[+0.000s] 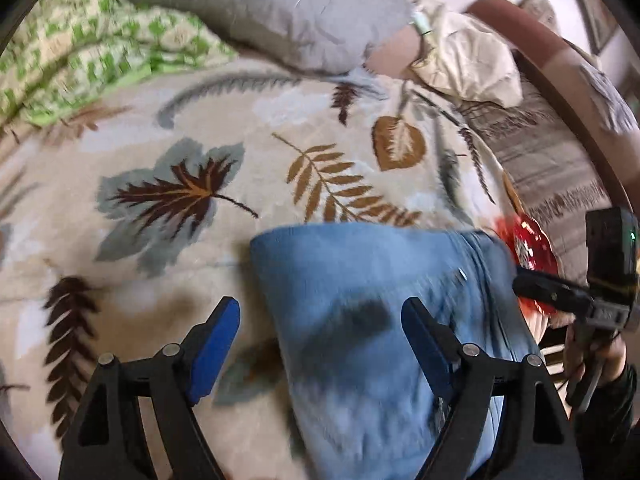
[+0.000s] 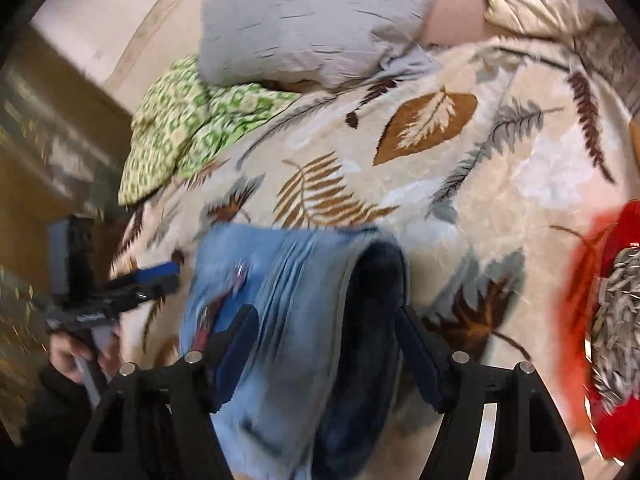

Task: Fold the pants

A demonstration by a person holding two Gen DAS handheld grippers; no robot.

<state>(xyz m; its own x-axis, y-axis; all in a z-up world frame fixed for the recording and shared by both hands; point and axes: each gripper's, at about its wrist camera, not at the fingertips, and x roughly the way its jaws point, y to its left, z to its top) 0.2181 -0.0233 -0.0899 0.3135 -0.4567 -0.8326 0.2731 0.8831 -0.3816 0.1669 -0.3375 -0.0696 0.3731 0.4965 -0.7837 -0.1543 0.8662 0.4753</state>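
On the cream leaf-patterned woven blanket, the left gripper hangs with jaws spread wide, empty. The folded light-blue denim pants lie between both grippers, long axis running away from the cameras. The right gripper straddles them, jaws apart.

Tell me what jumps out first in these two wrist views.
The blue jeans dominate: a folded bundle lying on the leaf-print blanket, straight ahead of both grippers. The left gripper and the right gripper both have their jaws spread, blue pads either side of the denim. Next comes a bright red dish of seeds at the blanket's right, and a grey pillow at the far end.
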